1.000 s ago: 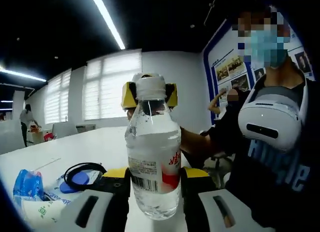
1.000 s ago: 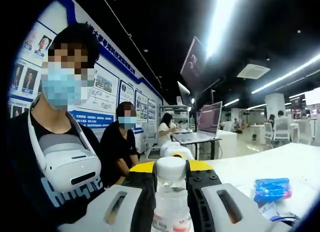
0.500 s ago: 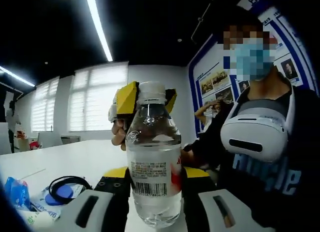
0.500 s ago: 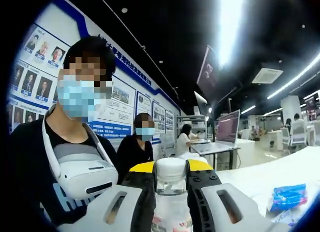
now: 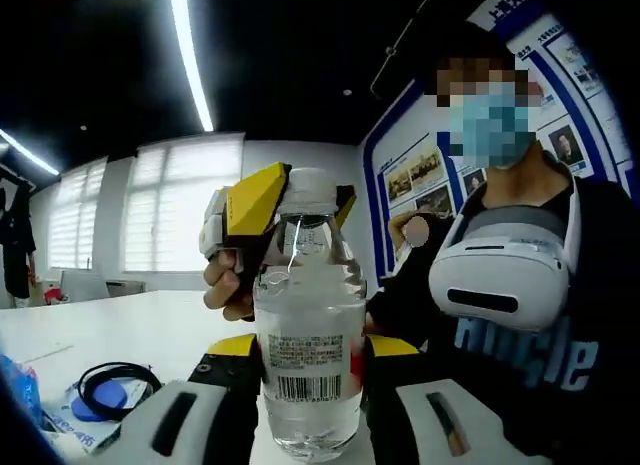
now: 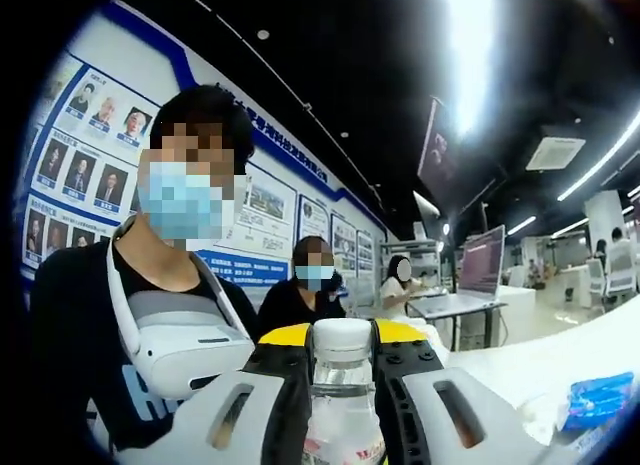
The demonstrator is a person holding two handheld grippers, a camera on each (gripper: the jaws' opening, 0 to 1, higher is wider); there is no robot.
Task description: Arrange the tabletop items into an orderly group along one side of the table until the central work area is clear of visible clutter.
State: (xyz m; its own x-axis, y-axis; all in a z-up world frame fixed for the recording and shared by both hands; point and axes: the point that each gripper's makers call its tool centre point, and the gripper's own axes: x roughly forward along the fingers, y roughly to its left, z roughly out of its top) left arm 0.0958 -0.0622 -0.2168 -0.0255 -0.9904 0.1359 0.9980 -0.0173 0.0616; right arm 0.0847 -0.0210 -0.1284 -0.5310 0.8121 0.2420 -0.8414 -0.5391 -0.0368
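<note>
In the left gripper view we see the left tool [image 5: 308,355] closed around the lower body of a clear water bottle [image 5: 307,355], its two jaws pressed to either side of the labelled part, where a barcode faces us. The bottle stands upright, lifted clear of the white desk [image 5: 130,320] behind it. At the top, the right tool [image 5: 290,200] comes in from the far side with its yellow-tipped jaws set narrowly around the bottle's white cap [image 5: 305,190]; a hand [image 5: 225,285] grips that tool.

In the right gripper view we look along the right tool [image 6: 340,350], whose jaws sit close on both sides of the cap [image 6: 341,337] and the neck below it, touching them.

On the desk at lower left of the left gripper view lie a coiled black cable [image 5: 115,378] over a blue disc [image 5: 95,400], and a blue packet at the edge. In the right gripper view a blue packet [image 6: 597,397] lies on the desk at right. A person wearing a white neck device [image 5: 500,280] stands just beside the bottle.
</note>
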